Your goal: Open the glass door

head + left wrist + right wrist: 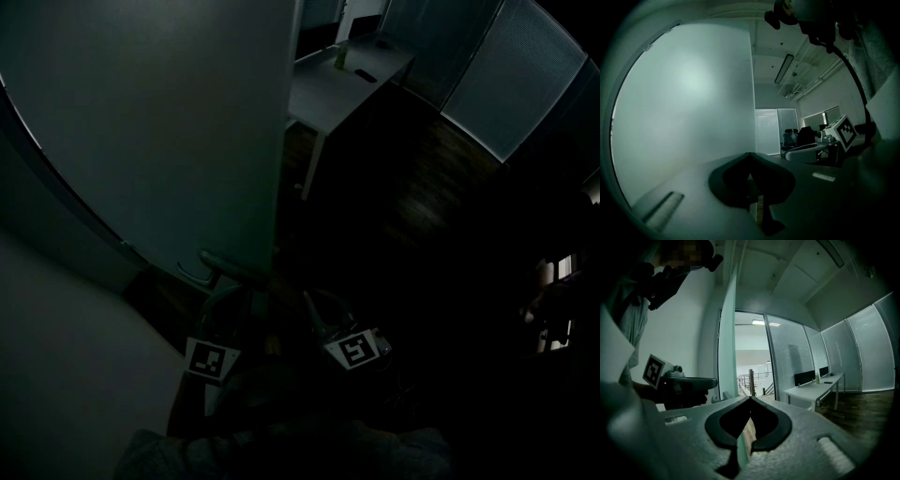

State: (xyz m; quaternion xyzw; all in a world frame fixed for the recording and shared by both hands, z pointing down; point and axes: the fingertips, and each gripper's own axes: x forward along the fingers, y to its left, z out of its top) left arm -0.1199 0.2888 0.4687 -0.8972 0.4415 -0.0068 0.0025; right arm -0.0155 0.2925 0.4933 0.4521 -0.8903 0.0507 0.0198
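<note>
The frosted glass door (159, 122) stands ajar, its free edge (281, 178) running down the middle of the head view. A curved metal handle (230, 267) sticks out near the door's lower part. My left gripper (223, 302) is just below the handle, its marker cube (211, 359) closer to me. In the left gripper view the door panel (689, 103) fills the left side, and the left gripper (750, 155) is shut with nothing in it. My right gripper (314, 309) is right of the door edge. In its own view the right gripper (750, 399) is shut and empty, beside the door edge (728, 352).
A white desk (347, 80) with small items stands beyond the door, and blind-covered glass walls (511, 84) run behind it. Through the doorway a corridor with railings (752, 378) shows. A plain wall (66, 356) is at the near left. The floor is dark wood.
</note>
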